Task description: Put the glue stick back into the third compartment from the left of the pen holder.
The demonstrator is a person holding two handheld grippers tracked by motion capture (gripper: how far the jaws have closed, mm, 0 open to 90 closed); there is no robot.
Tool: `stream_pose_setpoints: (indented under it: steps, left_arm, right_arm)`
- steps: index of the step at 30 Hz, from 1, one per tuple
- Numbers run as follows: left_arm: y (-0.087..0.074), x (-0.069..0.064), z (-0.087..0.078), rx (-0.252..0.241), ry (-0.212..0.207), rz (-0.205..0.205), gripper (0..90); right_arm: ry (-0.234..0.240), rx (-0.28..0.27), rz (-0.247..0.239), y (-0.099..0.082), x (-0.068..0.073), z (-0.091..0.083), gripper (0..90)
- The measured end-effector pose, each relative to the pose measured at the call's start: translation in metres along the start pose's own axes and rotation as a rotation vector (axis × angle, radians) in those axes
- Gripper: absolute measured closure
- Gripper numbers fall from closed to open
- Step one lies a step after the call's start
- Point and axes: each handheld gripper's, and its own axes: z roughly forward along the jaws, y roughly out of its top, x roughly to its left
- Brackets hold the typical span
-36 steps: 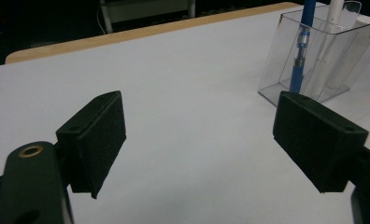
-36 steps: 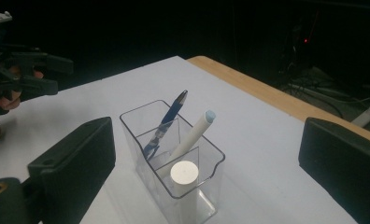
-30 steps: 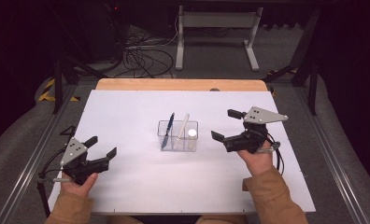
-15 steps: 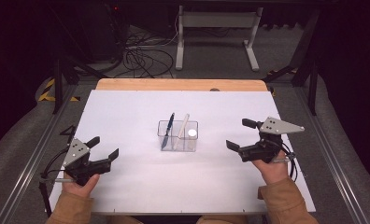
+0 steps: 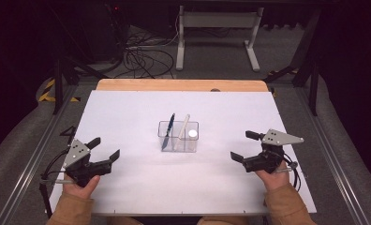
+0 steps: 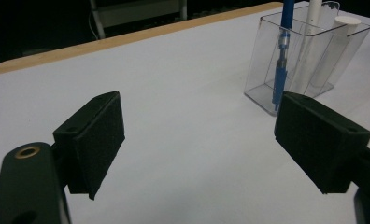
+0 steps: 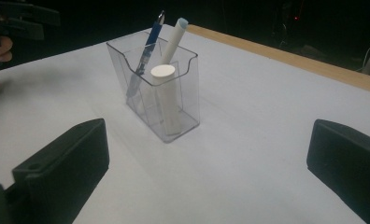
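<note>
Clear plastic holder (image 5: 178, 136): stands upright near the middle of the white worktop (image 5: 127, 117), between the two tongs and well apart from both. Rectangular, open-topped, with a scooped front rim as seen in the right gripper view (image 7: 160, 88).

Contents, three items:
- Blue pen (image 5: 168, 131): leans inside the holder's left part in the high view, top end above the rim.
- White marker (image 5: 181, 131): leans beside the pen, top end likewise above the rim.
- White cylinder (image 5: 192, 134): stands upright inside the holder's right part, flat round top at about rim level.

Left tongs (image 5: 104, 149): held low over the near left part of the worktop, jaws spread wide, nothing between them; black padded faces bare in the left gripper view (image 6: 199, 140), holder off to the far right there.

Right tongs (image 5: 244, 146): held over the near right part of the worktop, jaws likewise spread wide and empty; pointed toward the holder in the right gripper view (image 7: 206, 158).

Wooden edge strip (image 5: 179, 85): along the far side of the worktop.
</note>
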Motion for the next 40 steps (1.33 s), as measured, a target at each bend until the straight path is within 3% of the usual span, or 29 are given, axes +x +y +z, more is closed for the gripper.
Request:
stream_pose_setpoints:
  steps: [6, 12, 19, 25, 32, 40]
  left_arm:
    - [0.001, -0.002, -0.002, -0.007, -0.003, 0.011, 16.9]
    - [0.003, -0.007, -0.001, -0.004, 0.001, 0.05, 16.8]
    - [0.003, -0.009, -0.001, 0.003, -0.015, 0.046, 16.7]
    - [0.001, -0.009, -0.003, 0.007, -0.015, 0.045, 16.5]
    - [0.0, -0.009, -0.006, 0.0, -0.02, 0.027, 16.5]
    - [-0.002, -0.009, -0.009, -0.007, -0.033, 0.038, 14.3]
  right_arm:
    - [-0.006, -0.013, 0.014, -0.014, -0.003, -0.002, 0.0]
    - [-0.029, 0.008, 0.024, -0.023, -0.006, 0.0, 0.0]
    - [-0.037, 0.002, 0.022, -0.03, -0.008, 0.003, 0.0]
    - [-0.058, 0.092, 0.026, -0.037, -0.011, 0.014, 0.0]
    - [-0.05, 0.05, 0.013, -0.035, -0.009, 0.01, 0.0]
    - [-0.052, 0.022, -0.013, -0.033, -0.007, 0.006, 0.0]
